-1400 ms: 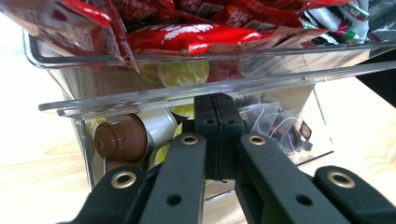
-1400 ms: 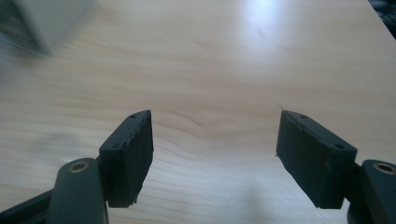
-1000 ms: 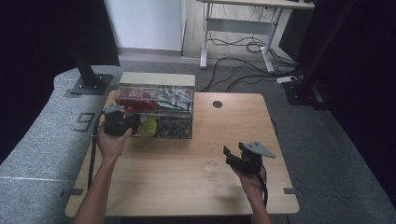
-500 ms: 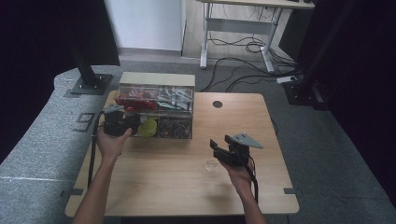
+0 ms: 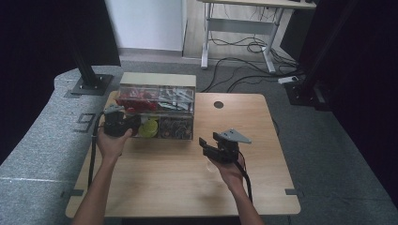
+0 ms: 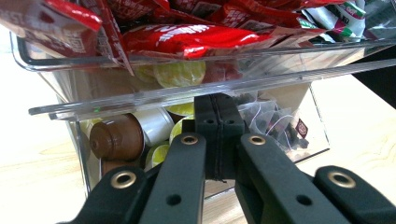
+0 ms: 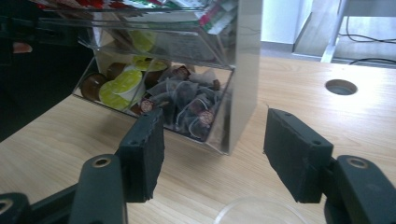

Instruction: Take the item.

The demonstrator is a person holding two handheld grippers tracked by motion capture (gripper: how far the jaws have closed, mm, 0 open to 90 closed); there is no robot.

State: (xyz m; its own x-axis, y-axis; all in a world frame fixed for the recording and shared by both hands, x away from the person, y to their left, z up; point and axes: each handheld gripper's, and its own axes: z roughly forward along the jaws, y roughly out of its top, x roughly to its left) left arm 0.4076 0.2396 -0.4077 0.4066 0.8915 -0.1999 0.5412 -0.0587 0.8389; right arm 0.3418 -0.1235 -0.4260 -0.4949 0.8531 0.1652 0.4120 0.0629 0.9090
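Note:
A clear acrylic organizer box [image 5: 157, 93] stands at the table's back left. It holds red sachets [image 6: 196, 35] on top, yellow and brown capsules [image 6: 116, 137] lower left, and tea bags [image 7: 187, 105] lower right. My left gripper [image 5: 133, 124] is shut, its tips [image 6: 219, 112] right under the box's clear front lip by the capsules. My right gripper [image 5: 205, 146] hovers over mid-table and points at the box's right corner [image 7: 243, 79]. Its jaws [image 7: 212, 149] stand open, have just been closing, and have nothing between them.
A small clear cup [image 5: 212, 167] sits on the wooden table [image 5: 155, 187] just below my right gripper; its rim [image 7: 254, 210] shows under the jaws. A round cable hole [image 5: 218, 104] lies right of the box. Desk legs and cables stand on the floor behind.
The right hand has moved left and slightly up, away from the clear cup toward the box, and its jaws look a little narrower. The left hand has stayed still.

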